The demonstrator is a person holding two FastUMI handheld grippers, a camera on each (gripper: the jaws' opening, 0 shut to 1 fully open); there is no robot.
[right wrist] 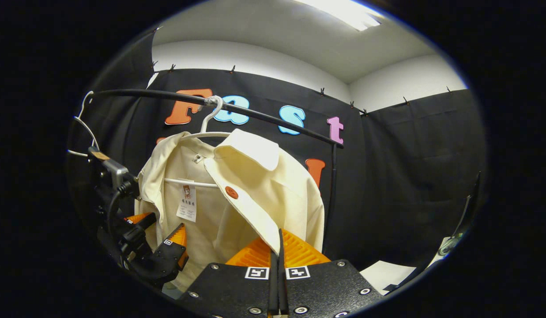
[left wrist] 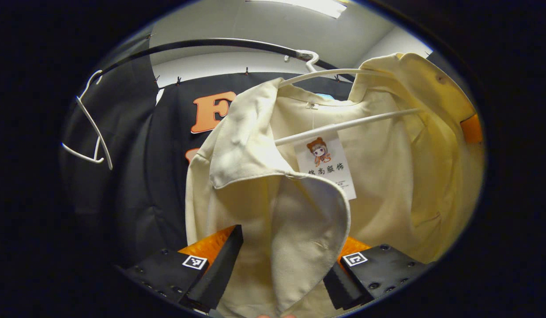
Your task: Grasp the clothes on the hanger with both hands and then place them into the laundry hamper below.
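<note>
My left gripper spread around the jacket front flap; right gripper pinching its far edge, for lifting off the hanger.

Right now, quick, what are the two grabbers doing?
Left gripper: open, fingers either side of the cream shirt front edge, not squeezing yet.
Right gripper: shut on the shirt's other front edge.
</note>
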